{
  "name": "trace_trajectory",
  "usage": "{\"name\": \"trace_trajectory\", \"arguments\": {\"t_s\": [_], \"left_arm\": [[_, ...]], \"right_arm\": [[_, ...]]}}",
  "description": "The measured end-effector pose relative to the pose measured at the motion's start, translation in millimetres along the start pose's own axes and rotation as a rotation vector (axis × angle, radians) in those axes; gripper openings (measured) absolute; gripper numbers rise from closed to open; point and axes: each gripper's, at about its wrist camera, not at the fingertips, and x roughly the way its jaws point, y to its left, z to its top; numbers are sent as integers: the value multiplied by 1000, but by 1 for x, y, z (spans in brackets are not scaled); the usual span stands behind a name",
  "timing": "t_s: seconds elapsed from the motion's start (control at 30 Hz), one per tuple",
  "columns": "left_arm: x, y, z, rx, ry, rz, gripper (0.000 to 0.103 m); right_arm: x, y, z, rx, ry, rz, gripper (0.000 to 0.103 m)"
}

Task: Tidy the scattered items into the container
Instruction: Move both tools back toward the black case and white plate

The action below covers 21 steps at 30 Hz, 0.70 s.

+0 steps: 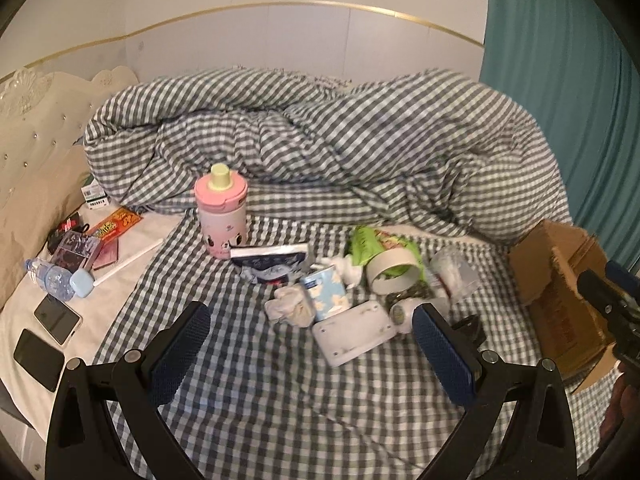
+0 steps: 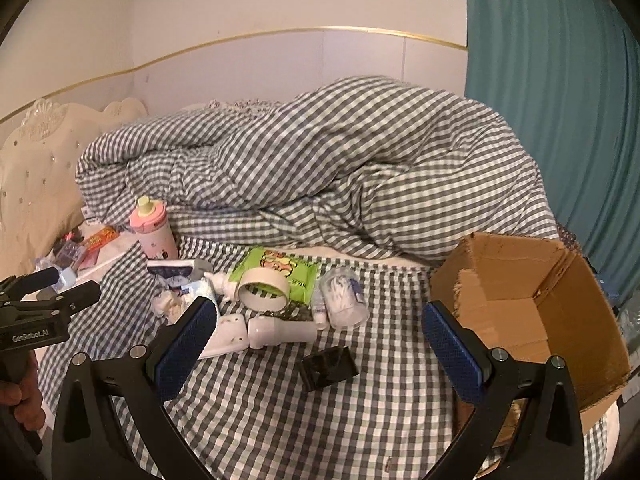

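Standing open at the right edge of the bed, one brown cardboard box (image 2: 528, 304) shows a bare cardboard floor, its flaps torn and ragged. The scattered items lie in a loose heap on the grey-and-white checked sheet (image 2: 304, 424), left of the box and apart from it. Counted there: one roll of pale masking tape (image 2: 262, 289) resting on one green snack packet (image 2: 280, 276); one clear plastic tub of cotton swabs (image 2: 344, 298) on its side just right of the tape; one white elbow-shaped plastic fitting (image 2: 280, 332); one flat white rectangular plate (image 1: 354, 330); one small black box (image 2: 328, 368) nearest the cameras; one light-blue tissue pack with a white pattern (image 1: 326, 294); one crumpled white cloth (image 1: 290, 308); one dark blue-and-white pouch (image 1: 272, 266). One pink drinking bottle with a pale yellow spout (image 1: 221, 216) stands upright behind the heap. One bunched checked duvet (image 1: 320, 148) fills the far side of the bed.

The left gripper (image 1: 312, 344) hovers over the sheet in front of the heap, its blue-padded fingers (image 1: 180, 356) spread wide and holding nothing. The right gripper (image 2: 316, 352) hangs likewise, fingers wide apart and empty, the black box between them in view.

Along the bed's left edge by the cream tufted headboard (image 1: 28, 168) lie two phones (image 1: 56, 320), one clear water bottle (image 1: 56, 278) and one red snack wrapper (image 1: 118, 222). One teal curtain (image 2: 560, 100) hangs at the right.
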Motion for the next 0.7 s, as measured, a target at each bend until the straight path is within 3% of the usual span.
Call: {"name": "trace_trajectory", "arguments": {"t_s": [0.2, 0.47, 0.7], "left_arm": [[39, 7, -20, 42, 84, 17, 103], [83, -8, -41, 106, 162, -40, 103], [121, -32, -48, 130, 180, -117, 103]], "right_arm": [[26, 2, -9, 3, 46, 5, 103], [61, -2, -26, 9, 113, 4, 103], [84, -16, -38, 21, 160, -8, 103]]}}
